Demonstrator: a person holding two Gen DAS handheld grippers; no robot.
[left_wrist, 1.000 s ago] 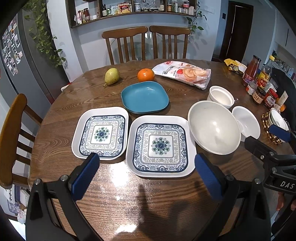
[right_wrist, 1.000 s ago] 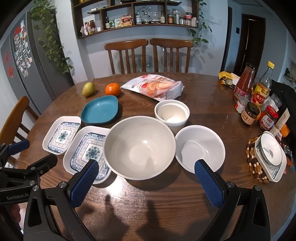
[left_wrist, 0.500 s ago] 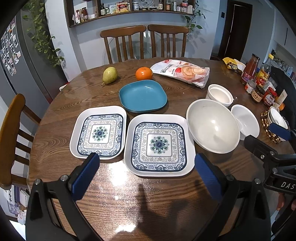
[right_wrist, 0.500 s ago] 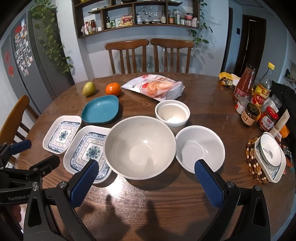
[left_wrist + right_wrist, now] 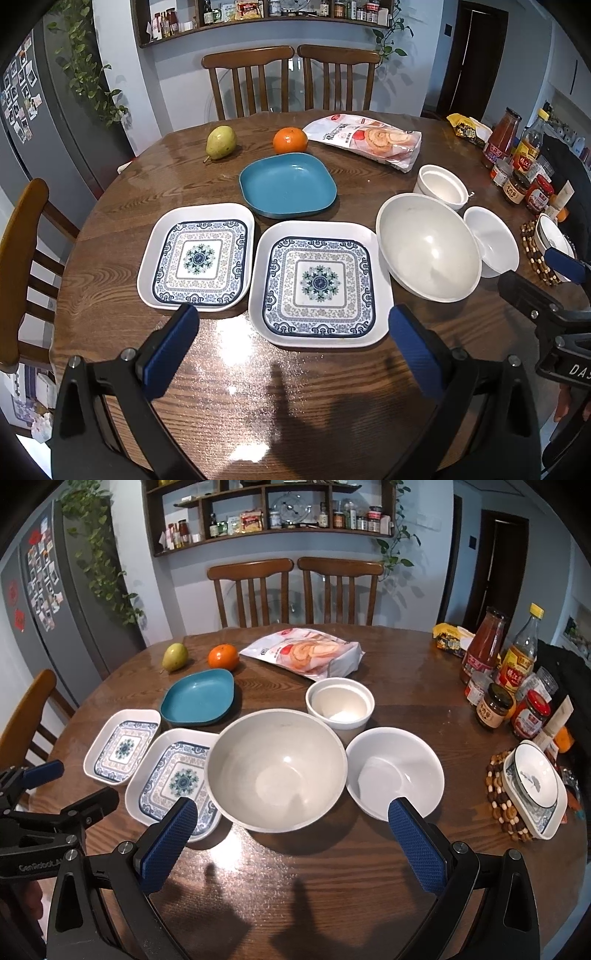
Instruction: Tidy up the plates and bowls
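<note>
Two square patterned plates lie side by side on the round wooden table: the smaller one [image 5: 199, 256] on the left, the larger one [image 5: 319, 284] beside it. Behind them sits a blue square plate [image 5: 288, 184]. To the right stand a large white bowl [image 5: 428, 247] [image 5: 277, 770], a shallower white bowl [image 5: 395, 771] and a small straight-sided white bowl [image 5: 340, 705]. My left gripper [image 5: 293, 345] hangs open above the table's near edge, in front of the patterned plates. My right gripper [image 5: 293, 825] is open too, in front of the large bowl. Neither holds anything.
A pear [image 5: 220, 142], an orange [image 5: 290, 140] and a snack bag [image 5: 365, 140] lie at the back. Sauce bottles and jars [image 5: 502, 686] crowd the right edge, near a patterned bowl on a beaded trivet [image 5: 532, 794]. Wooden chairs [image 5: 295, 590] surround the table.
The left wrist view has pulled back and risen slightly, so the plates sit a little farther away. The right wrist view is almost unchanged. Both grippers stay open.
</note>
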